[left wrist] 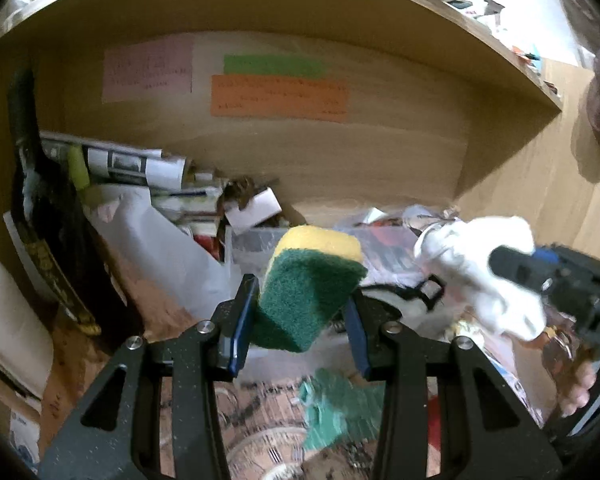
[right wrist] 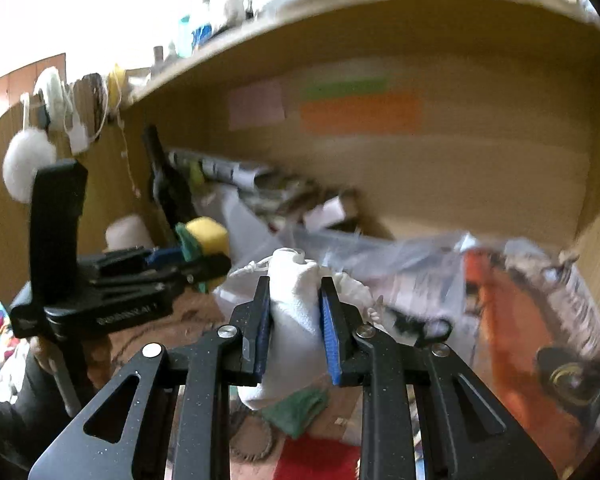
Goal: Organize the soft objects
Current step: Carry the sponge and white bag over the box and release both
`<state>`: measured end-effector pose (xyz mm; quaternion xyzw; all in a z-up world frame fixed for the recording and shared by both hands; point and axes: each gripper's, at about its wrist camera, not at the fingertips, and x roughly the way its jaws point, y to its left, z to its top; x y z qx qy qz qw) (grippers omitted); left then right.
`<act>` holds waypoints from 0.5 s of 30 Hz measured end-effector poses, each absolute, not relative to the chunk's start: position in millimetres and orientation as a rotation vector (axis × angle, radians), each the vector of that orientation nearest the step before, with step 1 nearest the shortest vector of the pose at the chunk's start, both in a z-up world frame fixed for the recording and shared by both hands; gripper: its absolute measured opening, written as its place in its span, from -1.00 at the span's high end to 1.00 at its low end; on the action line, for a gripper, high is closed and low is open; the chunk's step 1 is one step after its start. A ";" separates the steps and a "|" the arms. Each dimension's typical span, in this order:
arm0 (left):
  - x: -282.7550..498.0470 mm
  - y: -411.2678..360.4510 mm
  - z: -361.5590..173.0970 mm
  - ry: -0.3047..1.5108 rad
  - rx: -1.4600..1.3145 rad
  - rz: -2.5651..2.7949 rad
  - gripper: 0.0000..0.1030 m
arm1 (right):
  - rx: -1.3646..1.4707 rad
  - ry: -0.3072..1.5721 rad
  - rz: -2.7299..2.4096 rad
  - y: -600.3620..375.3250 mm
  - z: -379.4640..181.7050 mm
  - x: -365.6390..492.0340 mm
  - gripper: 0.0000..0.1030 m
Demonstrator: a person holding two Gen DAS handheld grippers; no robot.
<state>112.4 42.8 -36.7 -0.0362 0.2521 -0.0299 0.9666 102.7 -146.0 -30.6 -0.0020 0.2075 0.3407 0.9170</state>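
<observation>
Both clamped: left gripper (left wrist: 300, 320) pinches a yellow-and-green scouring sponge (left wrist: 312, 284), right gripper (right wrist: 294, 320) a white cloth pouch (right wrist: 292, 320), below the wooden shelf edge (left wrist: 420, 12).

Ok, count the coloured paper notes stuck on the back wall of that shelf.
3. A pink note on the left, a green note to its right, and an orange note directly beneath the green one. Clutter lower down could hide more.
</observation>
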 end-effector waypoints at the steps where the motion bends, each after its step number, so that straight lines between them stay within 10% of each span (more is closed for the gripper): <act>1: 116.8 43.5 -35.2 0.512 -0.071 -0.058 0.20 | -0.006 0.412 0.691 -147.4 -26.2 104.5 0.60; 15: 194.2 38.9 -64.2 0.686 -0.032 -0.066 0.20 | -0.066 0.482 0.538 -147.1 -36.1 183.1 0.60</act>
